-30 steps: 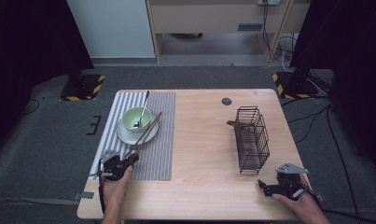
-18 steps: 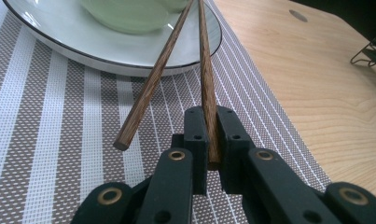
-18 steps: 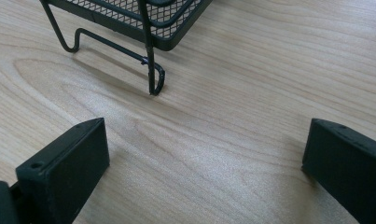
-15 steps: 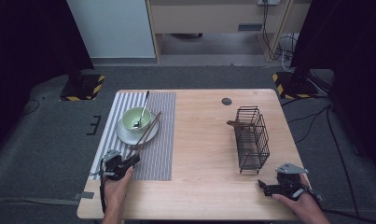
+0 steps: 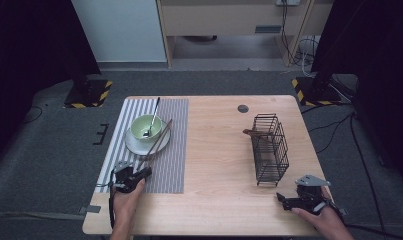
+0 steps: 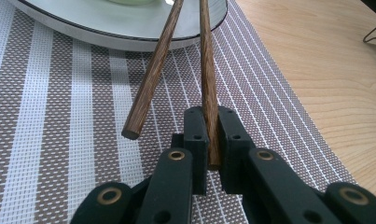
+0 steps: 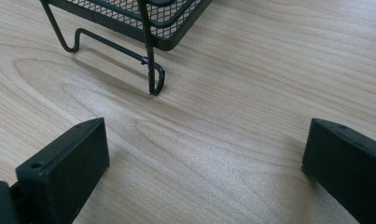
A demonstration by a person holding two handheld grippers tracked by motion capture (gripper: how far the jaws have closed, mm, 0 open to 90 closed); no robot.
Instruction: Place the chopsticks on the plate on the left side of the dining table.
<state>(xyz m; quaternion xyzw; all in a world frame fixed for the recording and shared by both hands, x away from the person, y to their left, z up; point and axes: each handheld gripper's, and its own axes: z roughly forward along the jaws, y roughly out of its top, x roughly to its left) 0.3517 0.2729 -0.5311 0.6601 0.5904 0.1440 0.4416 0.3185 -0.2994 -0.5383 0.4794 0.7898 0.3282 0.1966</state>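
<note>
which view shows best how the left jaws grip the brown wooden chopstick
The left gripper view: the left gripper has its jaws shut on one brown wooden chopstick, close up. The high view shows it small, the grip unreadable. The right gripper view faces bare wood and the black wire rack.

Left tongs (image 6: pixel 207 149) clamped tight, right tongs (image 7: pixel 204 154) wide apart.

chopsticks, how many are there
2. One chopstick is clamped in the left gripper, its far end on the plate. The other chopstick lies beside it, free, also leaning on the plate.
</note>
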